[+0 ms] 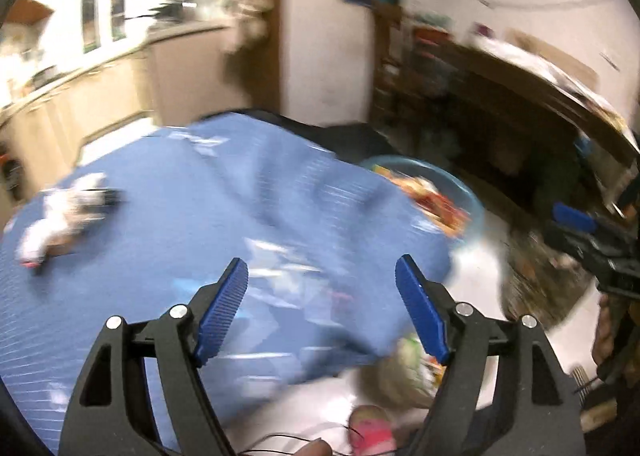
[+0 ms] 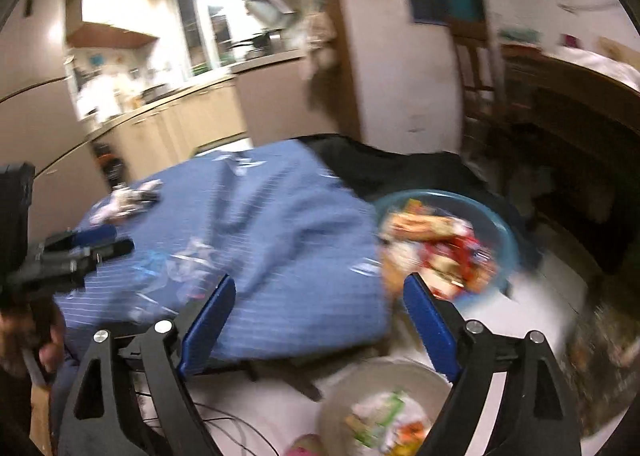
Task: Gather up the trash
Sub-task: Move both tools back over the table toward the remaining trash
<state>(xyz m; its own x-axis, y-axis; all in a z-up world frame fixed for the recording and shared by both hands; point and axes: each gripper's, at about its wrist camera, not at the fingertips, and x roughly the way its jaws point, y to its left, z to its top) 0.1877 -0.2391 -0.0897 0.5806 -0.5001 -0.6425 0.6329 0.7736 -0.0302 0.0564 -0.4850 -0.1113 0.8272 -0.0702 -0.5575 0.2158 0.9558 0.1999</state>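
Observation:
Both views are motion-blurred. A table under a blue striped cloth (image 1: 180, 224) (image 2: 288, 248) holds a clear plastic wrapper (image 1: 288, 276) (image 2: 188, 264) and a crumpled white and dark scrap (image 1: 68, 212) (image 2: 128, 200). My left gripper (image 1: 320, 308) is open and empty above the clear wrapper; it also shows at the left of the right wrist view (image 2: 92, 246). My right gripper (image 2: 316, 320) is open and empty over the cloth's near edge; it shows at the right of the left wrist view (image 1: 576, 224).
A teal basin (image 2: 508, 232) (image 1: 472, 204) full of colourful wrappers sits right of the table. A pale bin (image 2: 348, 384) (image 1: 396, 376) with wrappers stands on the white floor below. Kitchen counters (image 2: 180, 112) lie behind, dark shelving (image 1: 500, 104) to the right.

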